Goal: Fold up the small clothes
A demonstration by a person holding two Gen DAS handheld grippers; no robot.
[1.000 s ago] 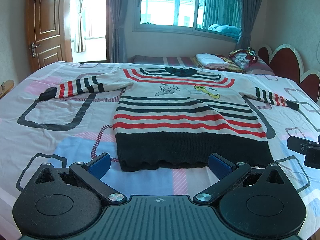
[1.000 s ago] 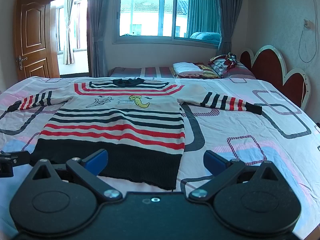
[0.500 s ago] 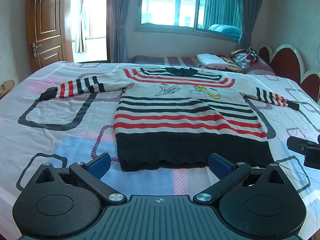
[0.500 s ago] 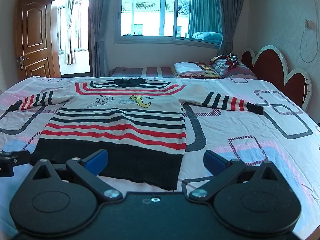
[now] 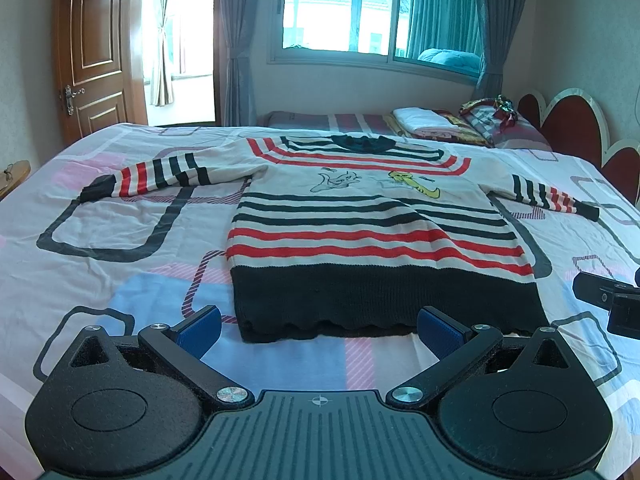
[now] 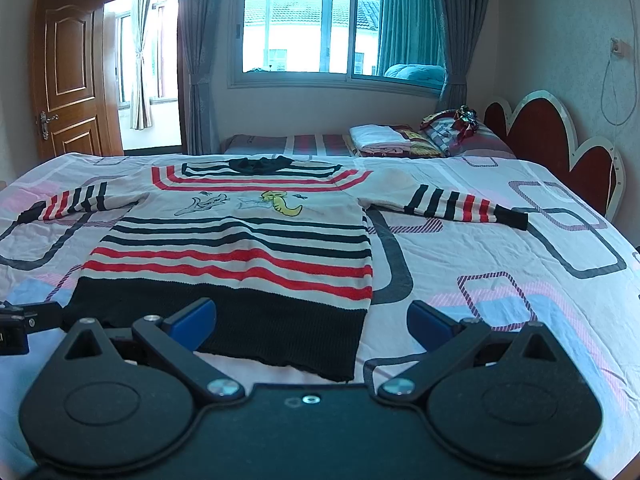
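The striped knit sweater with black hem lies flat, sleeves spread, on the patterned bed sheet, ready for folding; the left gripper and right gripper hover near its hem, jaws released and empty.

Left gripper, right gripper: black bodies, blue fingers, silver screws.

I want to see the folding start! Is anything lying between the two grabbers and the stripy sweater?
Nothing visible. The sweater lies flat on the bed, and only bare sheet separates its black hem from the open left gripper and the open right gripper.
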